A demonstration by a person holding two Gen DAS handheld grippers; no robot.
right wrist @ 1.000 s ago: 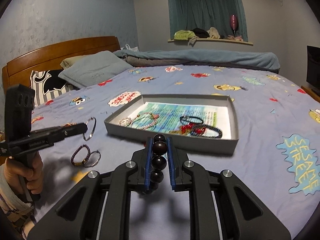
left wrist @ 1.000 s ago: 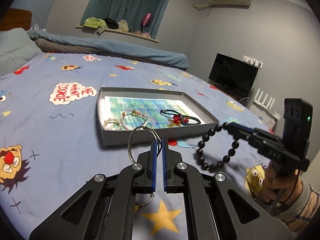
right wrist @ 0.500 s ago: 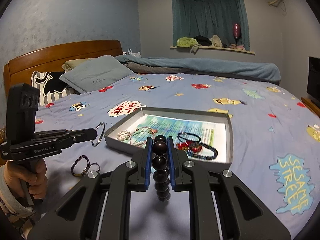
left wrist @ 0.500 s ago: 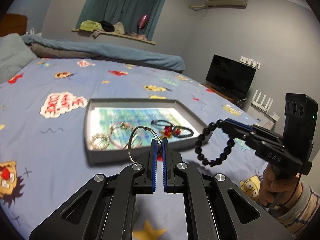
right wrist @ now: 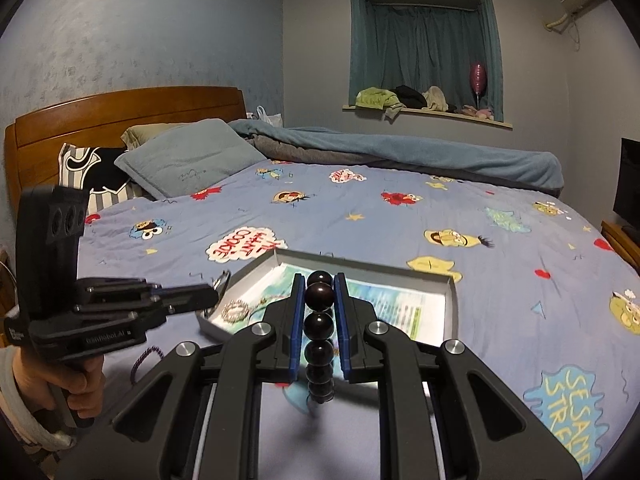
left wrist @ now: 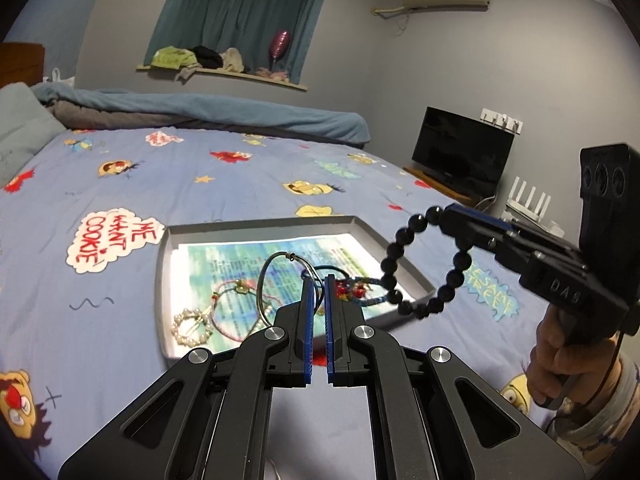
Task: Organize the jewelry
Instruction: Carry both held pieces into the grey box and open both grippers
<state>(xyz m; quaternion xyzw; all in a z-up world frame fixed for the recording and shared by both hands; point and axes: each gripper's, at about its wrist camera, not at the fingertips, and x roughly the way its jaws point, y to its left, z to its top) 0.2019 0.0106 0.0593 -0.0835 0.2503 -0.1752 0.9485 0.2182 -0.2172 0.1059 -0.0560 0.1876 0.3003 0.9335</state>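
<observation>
Grey tray (left wrist: 166, 280), left wrist view: pearl ring, cords and beaded bands already inside. Left gripper (left wrist: 318, 280) clamps a wire bangle (left wrist: 266, 276) above it. Bedsheet (left wrist: 120, 184) reads "ME WANT COOKIE".

Right wrist view: right gripper (right wrist: 319, 294) pinches a dark bead bracelet (right wrist: 319, 326), not yet deposited; purple cord bracelet (right wrist: 146, 356) remains on sheet. "SESAME STREET" legible.

Left wrist cam rides on left gripper (left wrist: 318, 280), looks forward and slightly down across bed (left wrist: 200, 184) toward TV corner; gray tray (left wrist: 162, 280) close, right in front. Right wrist cam sits on right gripper (right wrist: 320, 280), same downward tilt, faces headboard (right wrist: 120, 112) and window. Both views share tray, cartoon bedsheet, curtained window ledge, and each catches the other gripper at frame edge.
</observation>
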